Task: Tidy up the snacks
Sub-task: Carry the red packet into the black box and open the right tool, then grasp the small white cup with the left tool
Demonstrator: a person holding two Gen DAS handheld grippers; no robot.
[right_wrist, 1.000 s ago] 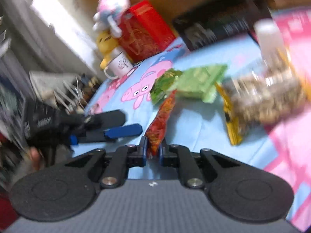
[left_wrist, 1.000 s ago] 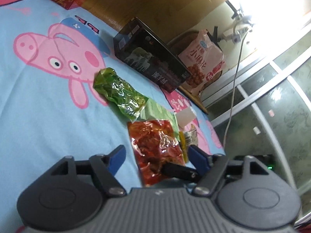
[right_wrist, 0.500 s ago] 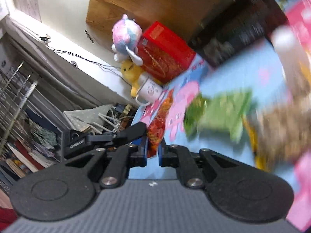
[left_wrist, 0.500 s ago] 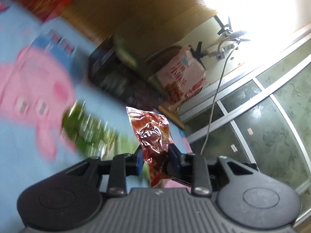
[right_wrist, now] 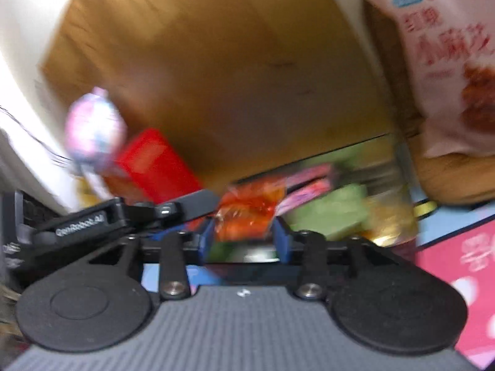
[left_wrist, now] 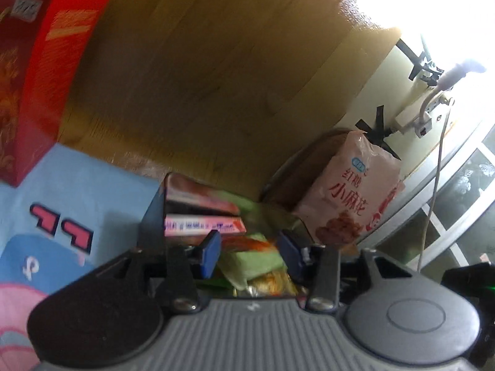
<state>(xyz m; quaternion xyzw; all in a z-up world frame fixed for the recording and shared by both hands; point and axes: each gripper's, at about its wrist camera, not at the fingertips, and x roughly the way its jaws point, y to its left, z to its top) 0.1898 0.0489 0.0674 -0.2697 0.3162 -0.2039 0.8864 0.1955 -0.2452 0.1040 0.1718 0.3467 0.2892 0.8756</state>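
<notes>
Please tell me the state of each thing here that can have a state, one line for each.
dark box: open, filled with snack packs
red snack pack: between the right gripper's pads, over the box
left gripper: opening, nothing held
right gripper: opening, releasing the pack
pink snack bag: upright, sealed

Glare blown out upper right in left view; right view smeared throughout by motion blur; fisheye edges bent, corners dimmed.
</notes>
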